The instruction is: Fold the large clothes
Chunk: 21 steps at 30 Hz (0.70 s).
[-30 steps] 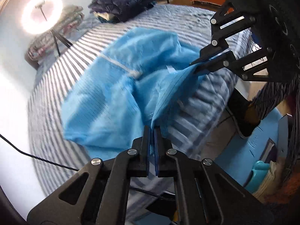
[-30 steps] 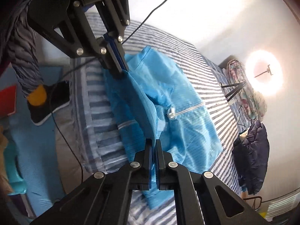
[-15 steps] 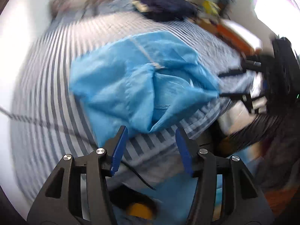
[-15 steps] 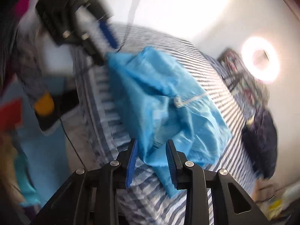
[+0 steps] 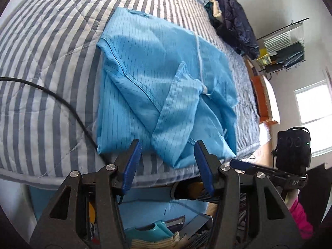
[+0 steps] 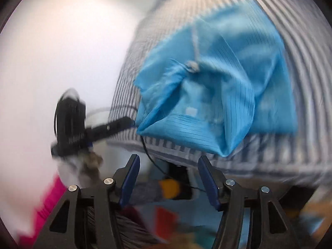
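Both wrist views overlook the garment (image 5: 157, 78) from bedside.

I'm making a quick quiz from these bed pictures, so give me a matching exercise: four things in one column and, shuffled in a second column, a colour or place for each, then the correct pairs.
Things:
1. garment
2. bedspread
3. cable
4. dark jacket

Descriptions:
A. black, trailing across the bed beside the garment
B. light blue with thin dark lines, lying partly folded
C. heaped at the far end of the bed
D. grey and white stripes

Pairs: 1-B, 2-D, 3-A, 4-C
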Motion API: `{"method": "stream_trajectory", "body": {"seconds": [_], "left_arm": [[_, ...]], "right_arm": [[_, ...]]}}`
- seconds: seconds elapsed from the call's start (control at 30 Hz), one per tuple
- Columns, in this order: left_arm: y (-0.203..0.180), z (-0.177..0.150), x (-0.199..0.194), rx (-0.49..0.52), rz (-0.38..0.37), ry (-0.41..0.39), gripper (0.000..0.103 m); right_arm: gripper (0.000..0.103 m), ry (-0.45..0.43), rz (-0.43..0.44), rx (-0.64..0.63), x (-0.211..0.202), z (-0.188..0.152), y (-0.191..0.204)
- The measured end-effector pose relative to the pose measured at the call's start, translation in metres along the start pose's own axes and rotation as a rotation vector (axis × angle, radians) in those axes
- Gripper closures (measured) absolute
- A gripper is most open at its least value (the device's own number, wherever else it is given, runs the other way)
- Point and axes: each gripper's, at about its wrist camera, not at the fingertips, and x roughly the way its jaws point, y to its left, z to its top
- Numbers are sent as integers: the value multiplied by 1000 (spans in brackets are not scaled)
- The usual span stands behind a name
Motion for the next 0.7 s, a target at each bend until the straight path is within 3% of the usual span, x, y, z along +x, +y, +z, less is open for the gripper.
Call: {"method": "stream_trajectory", "body": {"seconds": [0.07,0.17,0.23,0.43,0.5,0.53,0.57,0.7], "left_arm": [[-2,5,8,-4,20,6,54],[-7,10,21,20,38,26,74],[-12,11,26,50,62,29,96],[-25,17,24,116,62,-13,103],[-29,17,19,143,68,-24,103],[-31,17,16,156,70,-29,103],[-32,17,14,161,71,-32,103],[-31,20,8,155,64,-45,103]], "right_arm": [[41,-5,18,119,12,2,-11],[41,-3,104,280,30,3,-26],[40,-4,163,339,36,7,-32],[39,-49,171,448,38,8,-43],[48,-43,187,461,40,7,-43],[61,-34,187,450,40,8,-40],[69,-23,180,426,39,9,-35],[83,-24,140,357,28,18,-19]]}}
